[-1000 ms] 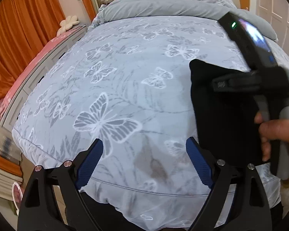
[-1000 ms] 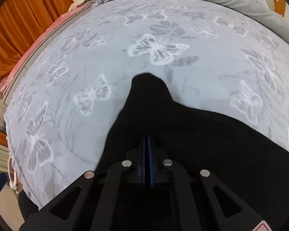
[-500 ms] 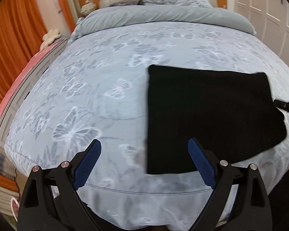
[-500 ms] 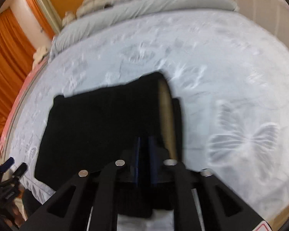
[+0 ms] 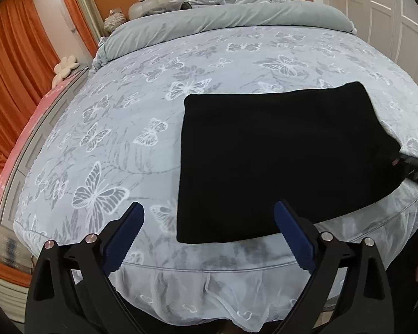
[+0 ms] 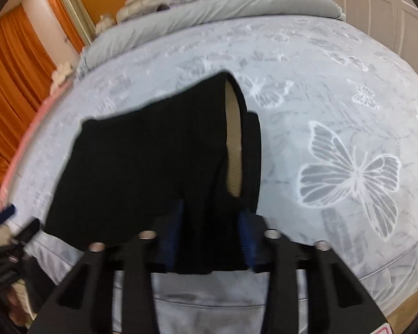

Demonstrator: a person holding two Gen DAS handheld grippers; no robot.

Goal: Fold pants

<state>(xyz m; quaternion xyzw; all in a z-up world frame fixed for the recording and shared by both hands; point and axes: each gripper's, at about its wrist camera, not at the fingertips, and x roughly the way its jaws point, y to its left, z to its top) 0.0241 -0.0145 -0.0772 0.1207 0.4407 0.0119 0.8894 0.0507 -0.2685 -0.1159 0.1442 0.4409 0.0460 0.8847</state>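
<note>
The black pants (image 5: 278, 161) lie folded into a flat rectangle near the foot edge of the bed. My left gripper (image 5: 209, 236) is open and empty, held above the bed's edge just in front of the pants' near left corner. In the right wrist view the pants (image 6: 142, 172) show a tan inner lining at their right edge. My right gripper (image 6: 209, 231) has its blue pads parted, with the near right edge of the pants lying between them. Its tip also shows in the left wrist view (image 5: 415, 167) at the pants' right side.
The bed (image 5: 125, 128) has a pale blue butterfly cover with a frilled skirt at its foot edge. A grey duvet (image 5: 223, 19) is bunched at the headboard. Orange curtains (image 5: 11, 83) hang on the left, white wardrobe doors (image 5: 376, 8) stand on the right.
The right gripper's jaws have parted from shut around the pants' edge. The pants have gone from bunched under the right gripper to spread flat. The left gripper has pulled back slightly.
</note>
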